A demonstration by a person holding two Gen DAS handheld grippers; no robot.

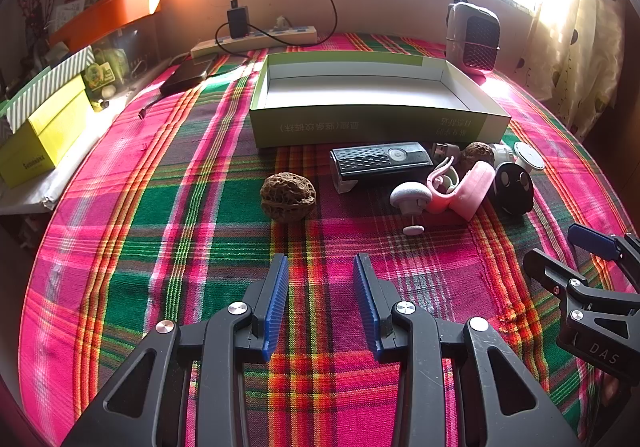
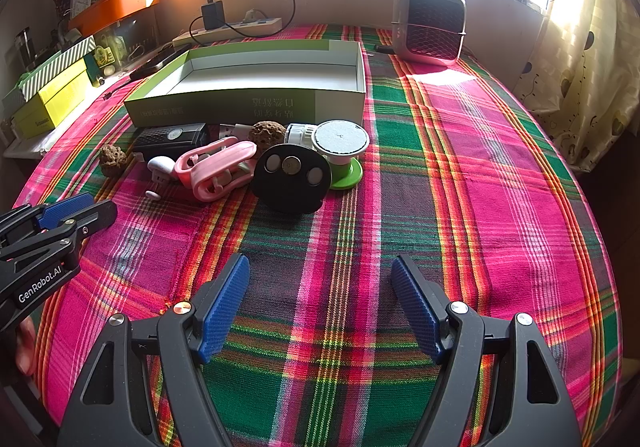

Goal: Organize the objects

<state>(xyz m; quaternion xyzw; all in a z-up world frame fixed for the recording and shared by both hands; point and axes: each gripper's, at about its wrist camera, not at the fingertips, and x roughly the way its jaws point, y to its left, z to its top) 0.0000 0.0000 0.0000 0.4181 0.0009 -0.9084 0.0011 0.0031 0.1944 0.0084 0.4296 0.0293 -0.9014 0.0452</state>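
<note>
An empty green box (image 1: pixel 376 123) (image 2: pixel 248 103) with a white inside lies on the plaid cloth. In front of it sit a black remote-like device (image 1: pixel 380 161) (image 2: pixel 170 137), a walnut (image 1: pixel 287 197) (image 2: pixel 113 160), a second walnut (image 1: pixel 478 153) (image 2: pixel 266 135), a pink clip-shaped gadget (image 1: pixel 460 189) (image 2: pixel 216 169), a small white mushroom-shaped piece (image 1: pixel 410 199) (image 2: pixel 160 171), a black oval piece (image 1: pixel 514 187) (image 2: pixel 292 179) and a white-topped green spool (image 2: pixel 340 151). My left gripper (image 1: pixel 322 267) hovers open near the first walnut, nothing between its fingers. My right gripper (image 2: pixel 320 267) stands wide open over bare cloth.
A small heater (image 1: pixel 474 35) (image 2: pixel 430 23) stands at the back right. A power strip with a charger (image 1: pixel 256 37) (image 2: pixel 228 29) lies along the wall. Yellow and striped boxes (image 1: pixel 44 127) (image 2: pixel 52 95) sit at the left edge. A curtain (image 2: pixel 584 79) hangs at the right.
</note>
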